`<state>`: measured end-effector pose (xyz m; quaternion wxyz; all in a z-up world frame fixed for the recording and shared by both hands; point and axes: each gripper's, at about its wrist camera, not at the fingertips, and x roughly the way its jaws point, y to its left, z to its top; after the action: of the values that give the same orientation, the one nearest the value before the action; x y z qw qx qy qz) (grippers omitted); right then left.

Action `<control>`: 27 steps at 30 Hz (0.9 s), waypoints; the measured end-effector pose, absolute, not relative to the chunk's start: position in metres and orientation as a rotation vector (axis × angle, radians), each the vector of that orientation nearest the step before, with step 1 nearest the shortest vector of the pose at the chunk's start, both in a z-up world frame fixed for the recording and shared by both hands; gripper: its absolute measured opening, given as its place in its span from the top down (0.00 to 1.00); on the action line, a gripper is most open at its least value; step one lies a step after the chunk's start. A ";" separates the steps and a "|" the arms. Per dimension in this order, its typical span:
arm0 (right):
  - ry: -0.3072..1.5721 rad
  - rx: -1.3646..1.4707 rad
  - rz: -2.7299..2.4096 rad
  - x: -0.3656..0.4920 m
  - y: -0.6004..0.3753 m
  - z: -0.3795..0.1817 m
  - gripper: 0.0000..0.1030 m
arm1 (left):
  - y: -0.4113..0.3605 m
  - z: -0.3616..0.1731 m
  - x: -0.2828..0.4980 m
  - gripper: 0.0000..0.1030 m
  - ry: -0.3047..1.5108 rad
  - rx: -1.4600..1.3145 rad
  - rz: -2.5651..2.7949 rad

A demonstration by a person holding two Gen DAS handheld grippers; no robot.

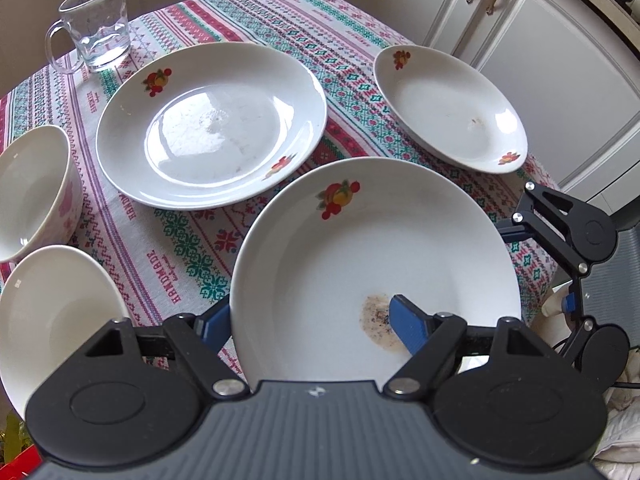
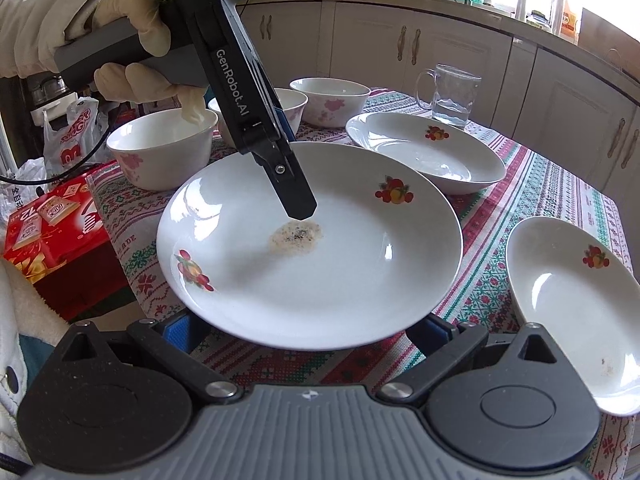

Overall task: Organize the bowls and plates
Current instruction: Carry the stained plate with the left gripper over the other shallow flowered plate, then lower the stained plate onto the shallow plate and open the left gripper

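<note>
white plate [image 1: 360, 248] in left claw [image 1: 310, 320]

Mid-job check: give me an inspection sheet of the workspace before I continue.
Surface: table under a patterned tablecloth.
Job's things: stained plate lifted above the cloth; large plate and deep plate lying flat; three bowls grouped together.
Clutter: glass mug; red box beside the table.
Grippers: left gripper clamps the stained plate's rim, one finger inside the plate and one beneath; right gripper open, under the plate's near edge.
Cables: black cable behind the red box.
Surroundings: cream cabinets.
</note>
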<state>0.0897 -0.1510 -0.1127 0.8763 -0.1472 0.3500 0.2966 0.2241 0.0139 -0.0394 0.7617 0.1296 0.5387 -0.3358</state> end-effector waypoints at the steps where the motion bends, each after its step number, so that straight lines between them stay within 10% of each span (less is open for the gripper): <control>1: 0.730 -0.305 0.620 0.089 -0.152 -0.111 0.00 | 0.014 -0.038 0.224 0.22 1.171 0.280 -0.731; 27: 0.703 -0.289 0.555 0.098 -0.214 -0.077 0.00 | -0.066 -0.007 0.244 0.22 1.117 0.333 -0.815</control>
<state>0.0979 -0.2144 -0.0771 0.8913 -0.1393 0.3387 0.2675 0.2445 -0.0660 -0.0072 0.7576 0.1527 0.5128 -0.3739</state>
